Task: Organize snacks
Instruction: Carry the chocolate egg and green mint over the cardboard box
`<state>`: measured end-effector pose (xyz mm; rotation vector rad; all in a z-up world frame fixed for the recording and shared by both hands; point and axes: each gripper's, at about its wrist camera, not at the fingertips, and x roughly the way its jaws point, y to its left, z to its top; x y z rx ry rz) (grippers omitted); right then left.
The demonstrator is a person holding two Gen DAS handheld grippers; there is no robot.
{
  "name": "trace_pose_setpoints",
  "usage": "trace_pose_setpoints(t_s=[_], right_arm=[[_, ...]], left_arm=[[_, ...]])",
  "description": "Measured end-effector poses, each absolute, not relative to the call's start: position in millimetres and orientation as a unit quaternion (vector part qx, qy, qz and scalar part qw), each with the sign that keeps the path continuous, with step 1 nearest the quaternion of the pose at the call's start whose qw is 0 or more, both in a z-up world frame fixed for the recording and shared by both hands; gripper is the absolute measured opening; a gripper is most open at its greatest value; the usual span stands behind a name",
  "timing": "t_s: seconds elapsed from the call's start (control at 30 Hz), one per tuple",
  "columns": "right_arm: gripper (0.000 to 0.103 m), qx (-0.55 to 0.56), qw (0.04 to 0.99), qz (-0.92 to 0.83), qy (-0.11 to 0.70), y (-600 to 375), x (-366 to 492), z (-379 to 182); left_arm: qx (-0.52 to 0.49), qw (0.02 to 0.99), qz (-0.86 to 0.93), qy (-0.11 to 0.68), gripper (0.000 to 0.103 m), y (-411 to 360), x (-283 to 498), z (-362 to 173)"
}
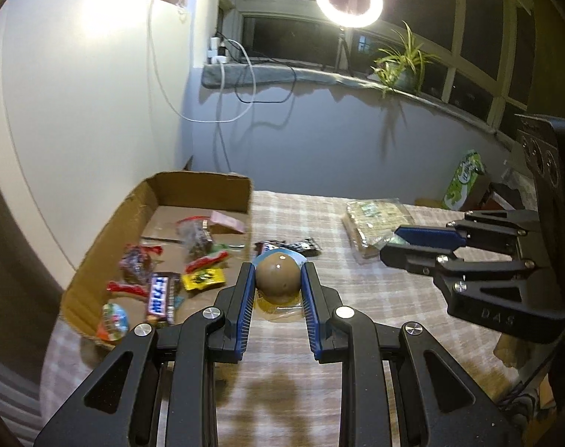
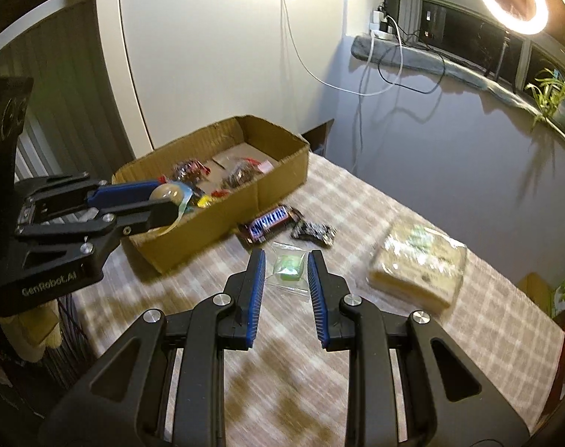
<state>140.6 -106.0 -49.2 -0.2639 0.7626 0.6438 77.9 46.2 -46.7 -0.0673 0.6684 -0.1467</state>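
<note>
The left gripper [image 1: 278,279] was clamped on a brown egg [image 1: 277,275], beside the box [image 2: 282,182] of snacks. The right gripper [image 2: 286,266] was clamped on a clear packet [image 2: 288,269] with a green sweet, above the table [image 2: 468,335].

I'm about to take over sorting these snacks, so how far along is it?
Mostly done: several wrapped sweets already lie in the cardboard box. In hand: the left gripper holds a brown ball snack, the right gripper a clear packet with a green sweet. Left on the table: a Snickers bar, a dark packet and a large wrapped pack.
</note>
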Motion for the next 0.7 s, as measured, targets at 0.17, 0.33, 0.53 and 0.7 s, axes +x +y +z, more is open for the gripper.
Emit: trace_pose_setpoints(t_s=[0.17,0.33,0.53,0.7], right_arm=[[0.024,-0.124,0.869,0.315,0.361,-85,150,-45],[0.024,-0.125,0.867,0.321,0.359,-62,160,-42],[0.024,-0.128,0.866,0.327,0.357,-37,174,-41],[0.024,-0.134,0.862,0.331,0.359,-17,187,-44]], left_arm=[[-0.043,0.944,-0.06,0.322,0.023,65,77,-44],[-0.052,0.945,-0.051,0.319,0.023,82,79,-45],[-0.06,0.944,-0.042,0.322,0.023,101,86,-50],[-0.068,0.943,-0.032,0.325,0.023,119,94,-55]])
